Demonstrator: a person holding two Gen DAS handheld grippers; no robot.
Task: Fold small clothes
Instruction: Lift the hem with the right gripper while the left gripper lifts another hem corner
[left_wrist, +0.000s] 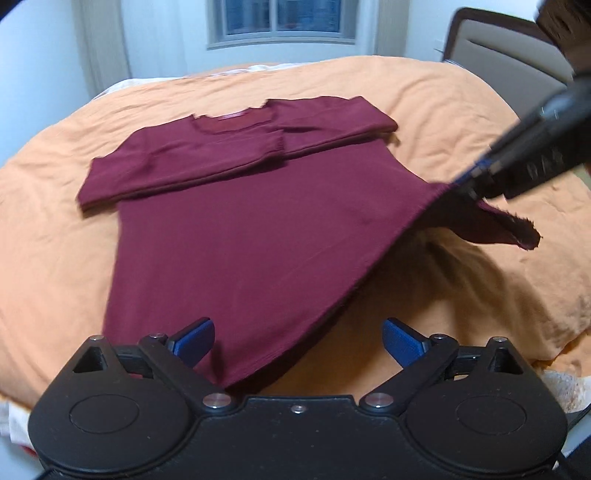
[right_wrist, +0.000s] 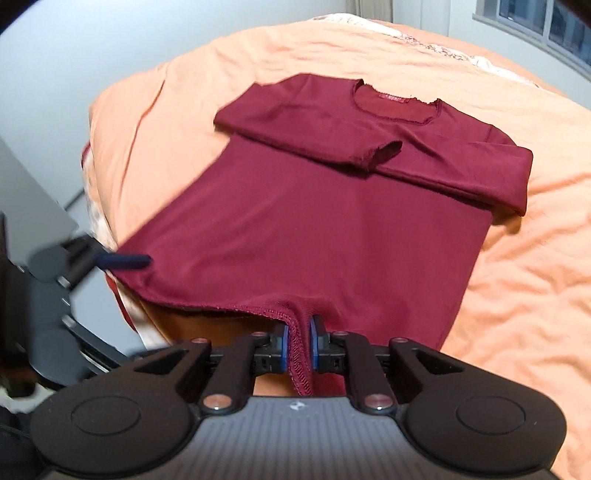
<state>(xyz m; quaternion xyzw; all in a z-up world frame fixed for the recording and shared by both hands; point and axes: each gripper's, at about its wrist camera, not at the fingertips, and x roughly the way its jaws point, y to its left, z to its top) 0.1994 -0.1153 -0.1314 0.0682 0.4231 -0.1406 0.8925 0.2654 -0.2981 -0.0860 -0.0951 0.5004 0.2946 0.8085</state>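
Bed (left_wrist: 461, 110) fills both views, covered by a wrinkled orange cotton blanket (right_wrist: 517, 258) that runs toward a white-framed window (left_wrist: 280, 22) in the far wall. On the blanket lies the long-sleeved maroon knit shirt (left_wrist: 240, 240), front up, collar toward the window, its two sleeves folded across the chest so that the cuffs overlap near the middle. Most of the body lies flat, but the hem is lifted off the blanket on the right side, and a shadowed gap shows beneath it.

The right claw (right_wrist: 298, 350), black with blue pads, is closed on the hem: in the right wrist view a bunched pleat of stitched maroon edge stands clamped between its two pads. In the left wrist view the same claw comes in from the upper right, and a loose corner of the hem hangs past it in the air.

The left claw (left_wrist: 299, 339) stands open, its blue fingers (left_wrist: 195, 341) spread wide apart; one is over the shirt's near hem, the other over bare blanket (whether either touches the cloth cannot be told). In the right wrist view it appears blurred at the left edge, one blue finger against the hem's left corner.
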